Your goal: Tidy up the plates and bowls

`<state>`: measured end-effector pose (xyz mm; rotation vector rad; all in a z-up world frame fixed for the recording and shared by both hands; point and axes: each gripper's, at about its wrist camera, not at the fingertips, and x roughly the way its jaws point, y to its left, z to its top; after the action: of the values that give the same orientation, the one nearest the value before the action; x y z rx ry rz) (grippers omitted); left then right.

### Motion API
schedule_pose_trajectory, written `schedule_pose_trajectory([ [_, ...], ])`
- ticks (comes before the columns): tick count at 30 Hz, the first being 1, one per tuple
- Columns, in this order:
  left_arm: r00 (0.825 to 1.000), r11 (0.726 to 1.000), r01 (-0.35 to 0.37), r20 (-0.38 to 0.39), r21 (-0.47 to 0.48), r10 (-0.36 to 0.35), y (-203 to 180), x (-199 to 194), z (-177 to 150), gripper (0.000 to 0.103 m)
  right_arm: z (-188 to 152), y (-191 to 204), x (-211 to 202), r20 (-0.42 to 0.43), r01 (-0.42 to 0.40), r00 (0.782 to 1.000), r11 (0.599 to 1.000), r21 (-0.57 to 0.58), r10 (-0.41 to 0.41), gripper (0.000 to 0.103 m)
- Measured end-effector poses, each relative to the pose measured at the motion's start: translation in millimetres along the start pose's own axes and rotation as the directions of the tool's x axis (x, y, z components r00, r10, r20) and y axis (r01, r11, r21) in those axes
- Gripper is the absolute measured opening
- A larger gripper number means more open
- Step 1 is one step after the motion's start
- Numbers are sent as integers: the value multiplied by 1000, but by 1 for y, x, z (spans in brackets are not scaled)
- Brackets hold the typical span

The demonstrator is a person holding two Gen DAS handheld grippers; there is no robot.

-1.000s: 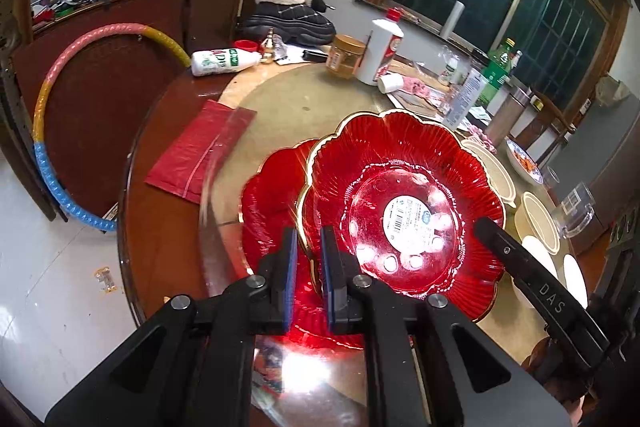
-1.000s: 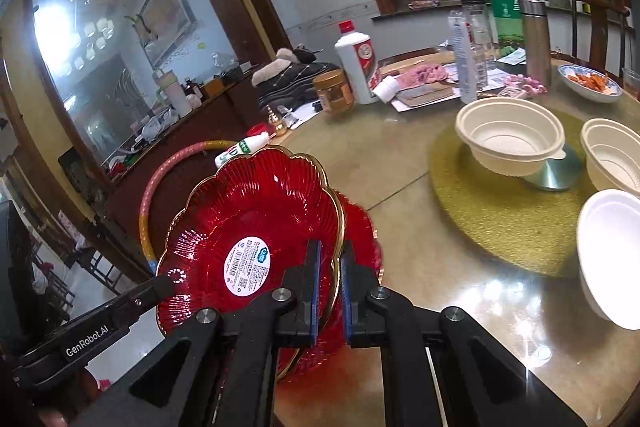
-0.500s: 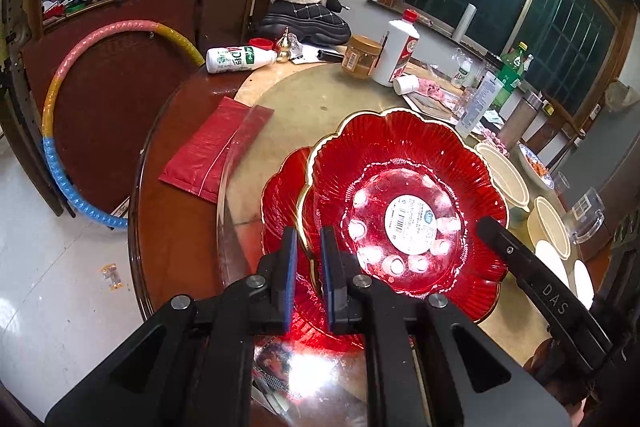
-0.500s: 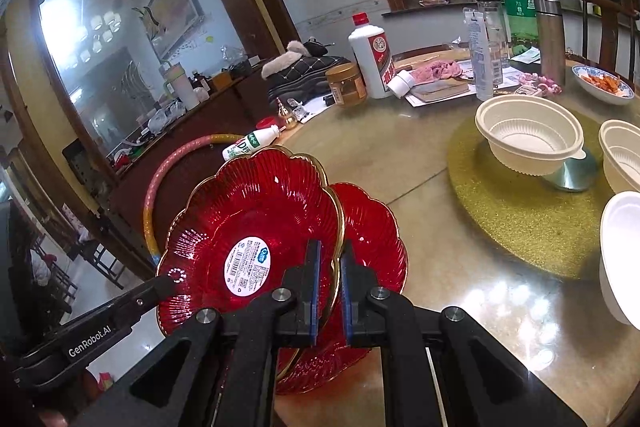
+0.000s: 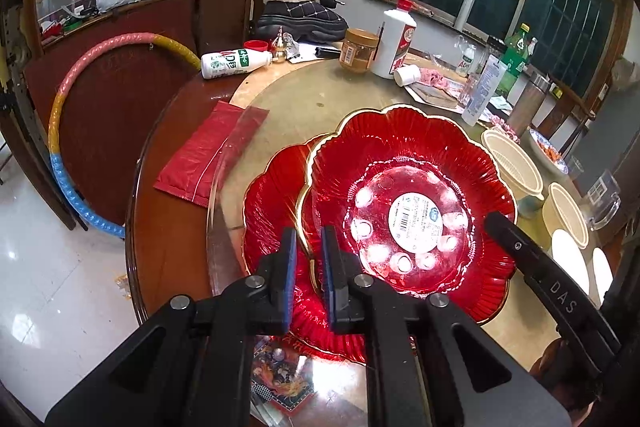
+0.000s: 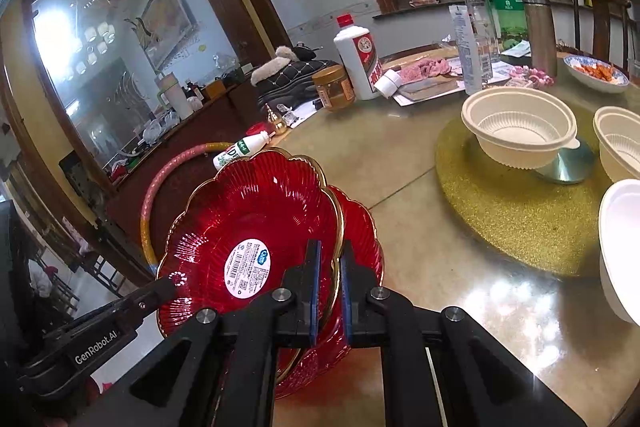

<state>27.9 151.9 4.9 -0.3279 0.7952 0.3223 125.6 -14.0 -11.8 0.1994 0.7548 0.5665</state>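
Note:
A red flower-shaped plate with a gold rim (image 5: 400, 155) and a white sticker in its middle is held from two sides. My left gripper (image 5: 308, 255) is shut on its near-left rim. My right gripper (image 6: 330, 267) is shut on the opposite rim (image 6: 338, 227). Each view also shows the other gripper's finger at the far edge: the right one (image 5: 520, 247) and the left one (image 6: 160, 291). A second red plate (image 5: 268, 211) lies on the table under it, offset (image 6: 362, 227). I cannot tell if the two plates touch. Cream bowls (image 6: 520, 131) (image 6: 620, 143) and a white bowl (image 6: 624, 251) stand to the right.
The round table (image 6: 400, 163) carries a gold glitter mat (image 6: 512, 211), a white liquor bottle (image 6: 356, 59), a jar (image 6: 334, 87), several bottles at the back and a dish of food (image 6: 596, 71). A red bag (image 5: 204, 155) lies near the left table edge. A hoop (image 5: 60, 115) leans on a cabinet.
Both grippers stay shut on the upper plate's rim. The left view has tilted slightly. The plates and bowls have barely shifted.

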Motion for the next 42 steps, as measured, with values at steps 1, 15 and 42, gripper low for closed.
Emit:
schedule_pose_trajectory([
  [1, 1000, 1000, -2, -1, 0, 2, 0, 1, 0, 10, 0, -1, 1, -3, 0, 1000, 1000, 2, 0, 8],
  [15, 1000, 1000, -22, 4, 12, 22, 0, 5, -4, 10, -5, -1, 5, -21, 4, 1000, 1000, -4, -4, 8],
  [42, 1000, 1000, -7, 21, 14, 6, -4, 9, -5, 10, -5, -4, 6, 0, 35, 999, 999, -12, -35, 9],
])
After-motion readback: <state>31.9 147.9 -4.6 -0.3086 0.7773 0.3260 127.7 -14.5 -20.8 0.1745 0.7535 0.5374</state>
